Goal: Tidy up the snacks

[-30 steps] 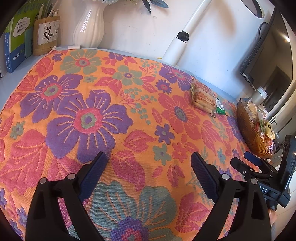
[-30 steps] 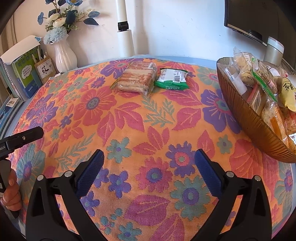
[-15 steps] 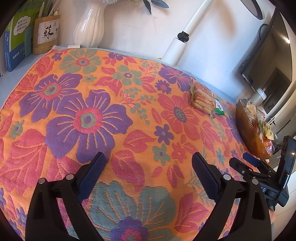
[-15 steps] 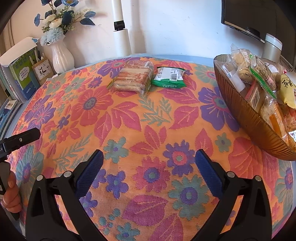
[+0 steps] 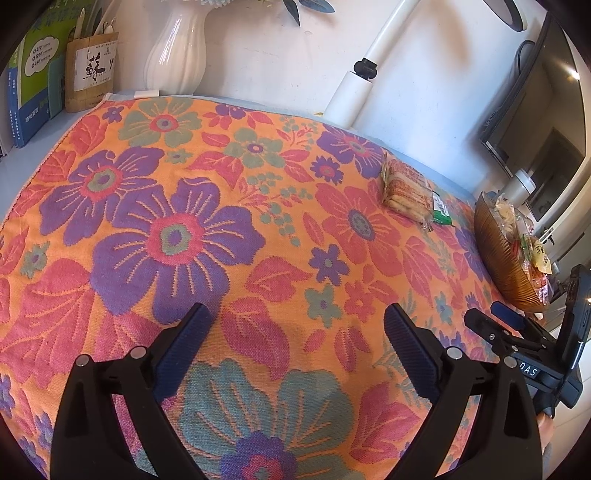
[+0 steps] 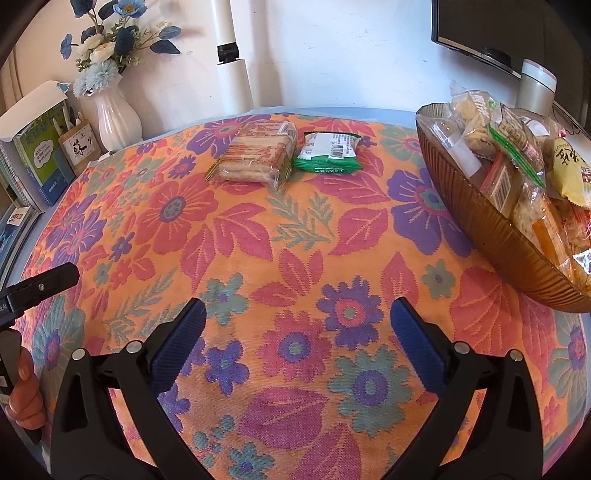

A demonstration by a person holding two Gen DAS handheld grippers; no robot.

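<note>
A clear pack of biscuits (image 6: 255, 155) lies on the flowered cloth at the back, with a green snack packet (image 6: 328, 152) touching its right side. A brown ribbed bowl (image 6: 480, 225) at the right holds several wrapped snacks. My right gripper (image 6: 297, 317) is open and empty, low over the cloth, well short of both packs. My left gripper (image 5: 297, 321) is open and empty over the cloth's left part; the biscuit pack (image 5: 404, 188) and bowl (image 5: 506, 254) lie far to its right. The right gripper (image 5: 491, 317) also shows in the left wrist view.
A white vase (image 6: 116, 114) with blue flowers, a wooden pen holder (image 6: 79, 146) and books (image 6: 33, 162) stand at the back left. A white lamp post (image 6: 234, 74) rises behind the biscuits. A monitor (image 6: 480, 29) and a white cylinder (image 6: 535, 83) stand behind the bowl.
My right gripper has moved slightly forward, toward the biscuit pack and green packet. The left gripper has barely shifted. Both stay open and nothing has been taken hold of.
</note>
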